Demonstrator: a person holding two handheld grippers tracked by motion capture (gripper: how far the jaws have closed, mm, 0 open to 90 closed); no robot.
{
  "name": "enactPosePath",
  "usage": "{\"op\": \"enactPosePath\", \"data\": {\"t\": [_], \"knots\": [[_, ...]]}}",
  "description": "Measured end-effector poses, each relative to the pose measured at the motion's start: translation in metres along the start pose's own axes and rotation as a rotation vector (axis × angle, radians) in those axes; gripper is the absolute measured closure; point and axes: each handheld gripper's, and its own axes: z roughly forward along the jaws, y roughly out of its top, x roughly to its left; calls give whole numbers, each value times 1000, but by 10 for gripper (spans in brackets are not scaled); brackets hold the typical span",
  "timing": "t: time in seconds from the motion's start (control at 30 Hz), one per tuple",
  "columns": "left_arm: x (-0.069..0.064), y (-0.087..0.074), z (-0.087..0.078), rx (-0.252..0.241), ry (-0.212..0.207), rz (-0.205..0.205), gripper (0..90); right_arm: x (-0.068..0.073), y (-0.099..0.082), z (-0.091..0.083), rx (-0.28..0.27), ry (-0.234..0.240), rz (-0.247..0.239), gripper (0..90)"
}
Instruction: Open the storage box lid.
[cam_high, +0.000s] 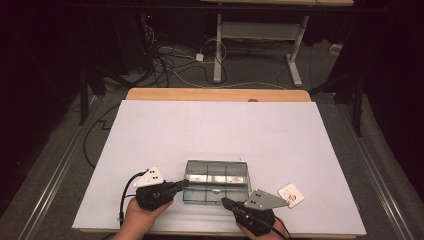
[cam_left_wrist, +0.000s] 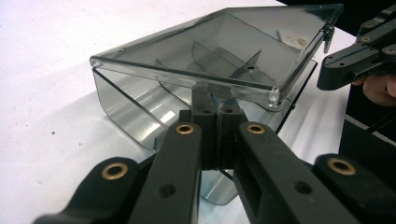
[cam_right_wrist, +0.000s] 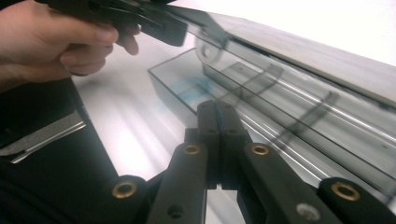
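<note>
A clear, smoke-tinted plastic compartment box (cam_high: 217, 182) with a hinged lid (cam_left_wrist: 219, 46) is seen at the near edge of the white-covered bench (cam_high: 220, 130), between the two hands. Its lid is raised a little, tilted above the divided tray (cam_right_wrist: 261, 107).

The left hand-held gripper (cam_high: 180, 186) is placed at the box's left near corner. In the left gripper view its jaws are pressed together just under the lid's edge, and whether that edge is pinched or merely propped cannot be told. The right hand-held gripper (cam_high: 226, 201) is held at the box's near front edge, jaws pressed together with nothing between them.

The step in hand is judged to be the opening of the lid. It would be done best if the tray were steadied by the right tool while the lid is swung slowly about its far hinge, so that the light box is not dragged or tipped.

A small white square card (cam_high: 291, 194) with a pale mark lies to the right of the box; no writing, brand or label can be read anywhere.
</note>
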Motion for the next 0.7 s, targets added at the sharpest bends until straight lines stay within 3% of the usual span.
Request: {"op": "enactPosePath", "data": {"t": [0.7], "knots": [[6,5,5,0,-6,8,876,-28,-13,-33,-17,-134,48,900]]}}
